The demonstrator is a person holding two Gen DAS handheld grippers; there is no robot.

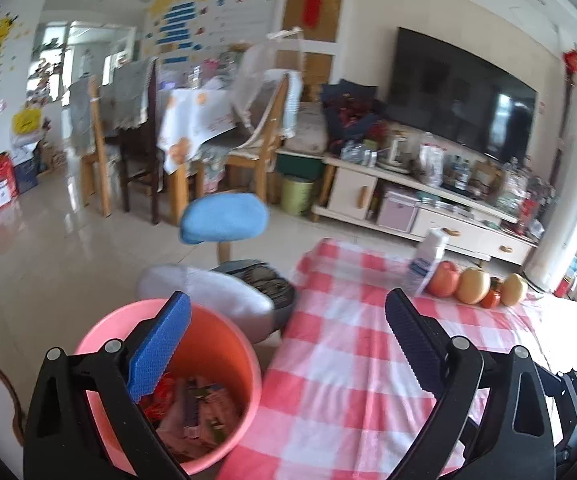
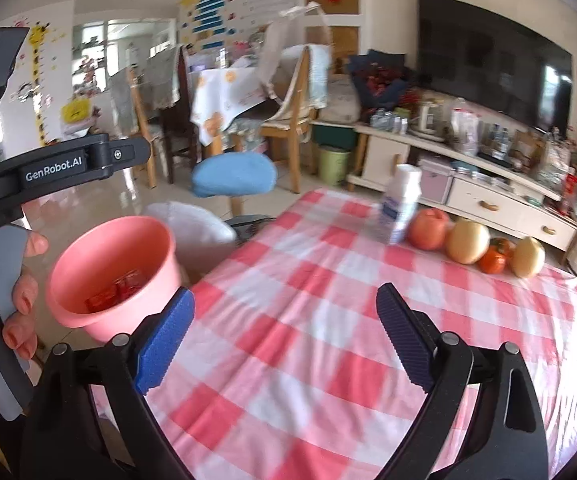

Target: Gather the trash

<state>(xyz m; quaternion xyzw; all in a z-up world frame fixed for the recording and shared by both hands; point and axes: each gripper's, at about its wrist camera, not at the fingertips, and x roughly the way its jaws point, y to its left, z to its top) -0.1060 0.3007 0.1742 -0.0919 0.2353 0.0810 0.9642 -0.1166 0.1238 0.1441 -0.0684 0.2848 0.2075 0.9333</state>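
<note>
From the left wrist, the left gripper [image 1: 288, 320] is wide apart and empty, above the pink bucket [image 1: 224, 344] of trash [image 1: 192, 412].

From the right wrist, the right gripper [image 2: 286, 312] gapes empty over the checked cloth [image 2: 308, 300]. I think it should hunt slowly for leftover scraps, avoiding the fruit [image 2: 468, 240].

Right gripper [image 2: 284, 336] empty, jaws wide, over checked tablecloth [image 2: 328, 340], pink bin [image 2: 100, 276] beside table
</note>
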